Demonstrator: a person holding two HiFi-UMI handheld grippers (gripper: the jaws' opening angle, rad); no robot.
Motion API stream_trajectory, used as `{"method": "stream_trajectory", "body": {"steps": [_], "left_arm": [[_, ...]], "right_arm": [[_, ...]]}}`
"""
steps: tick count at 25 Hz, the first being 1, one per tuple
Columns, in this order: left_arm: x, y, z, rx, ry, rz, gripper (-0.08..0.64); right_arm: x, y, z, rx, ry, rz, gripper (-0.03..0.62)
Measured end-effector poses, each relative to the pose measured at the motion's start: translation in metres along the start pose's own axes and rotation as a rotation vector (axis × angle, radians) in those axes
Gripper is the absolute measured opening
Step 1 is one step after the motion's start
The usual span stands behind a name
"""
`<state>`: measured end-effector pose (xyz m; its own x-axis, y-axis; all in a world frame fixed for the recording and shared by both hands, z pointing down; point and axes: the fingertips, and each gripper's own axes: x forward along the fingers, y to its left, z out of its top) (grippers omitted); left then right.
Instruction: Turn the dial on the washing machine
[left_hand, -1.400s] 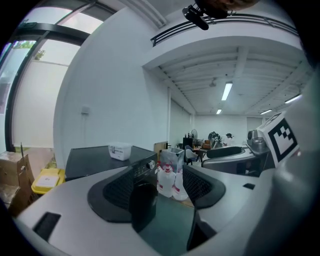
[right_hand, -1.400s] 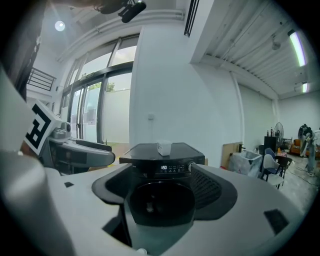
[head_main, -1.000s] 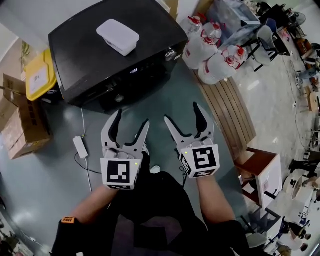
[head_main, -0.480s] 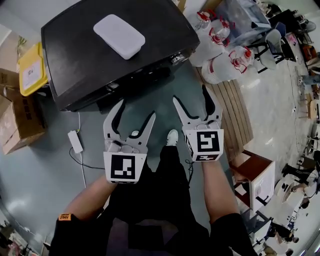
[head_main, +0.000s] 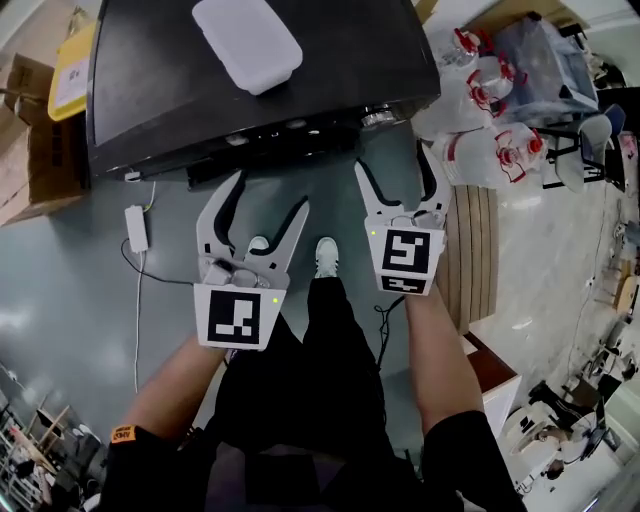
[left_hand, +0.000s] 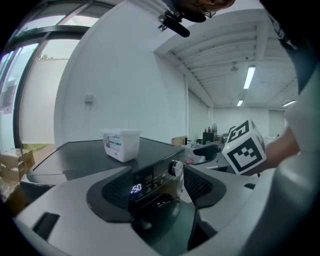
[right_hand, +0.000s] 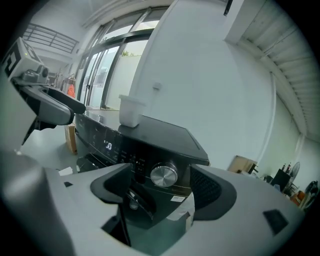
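Note:
The black washing machine (head_main: 160, 90) fills the top of the head view, its silver dial (head_main: 378, 117) at the right end of the front panel. My right gripper (head_main: 395, 165) is open, just short of the panel, and the dial (right_hand: 164, 175) shows between its jaws, apart from both. The right gripper (right_hand: 162, 189) holds nothing. My left gripper (head_main: 268, 200) is open and empty, farther left and a little lower. Between its jaws sits the lit display (left_hand: 136, 188), with the dial (left_hand: 175, 168) up and to the right. The left gripper (left_hand: 155, 195) touches nothing.
A white tub (head_main: 247, 42) rests on the machine's lid. A yellow-lidded bin (head_main: 72, 65) and cardboard boxes (head_main: 30, 150) stand left. A power strip (head_main: 137, 228) lies on the floor. Water jugs (head_main: 480, 90) and a wooden bench (head_main: 478, 255) are right. The person's shoe (head_main: 326, 256) is below the panel.
The person has stepped closer to the machine. Both open grippers have moved forward toward the front panel, and the right one now faces the dial.

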<state>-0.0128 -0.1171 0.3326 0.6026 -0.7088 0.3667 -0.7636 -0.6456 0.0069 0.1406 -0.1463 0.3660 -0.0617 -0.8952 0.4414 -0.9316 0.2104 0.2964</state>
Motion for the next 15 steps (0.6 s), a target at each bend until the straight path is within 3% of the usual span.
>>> {"method": "stream_trajectory", "body": {"steps": [7,15], "left_arm": [[0.032,-0.011,-0.016,0.009,-0.004,0.096,0.307],[0.05,-0.013,-0.048,0.01,0.029,0.154,0.307]], "right_arm": [[0.038,-0.001,-0.023,-0.075,-0.011,0.065,0.379],[0.065,-0.006,-0.039,-0.124,-0.019,0.055,0.377]]}}
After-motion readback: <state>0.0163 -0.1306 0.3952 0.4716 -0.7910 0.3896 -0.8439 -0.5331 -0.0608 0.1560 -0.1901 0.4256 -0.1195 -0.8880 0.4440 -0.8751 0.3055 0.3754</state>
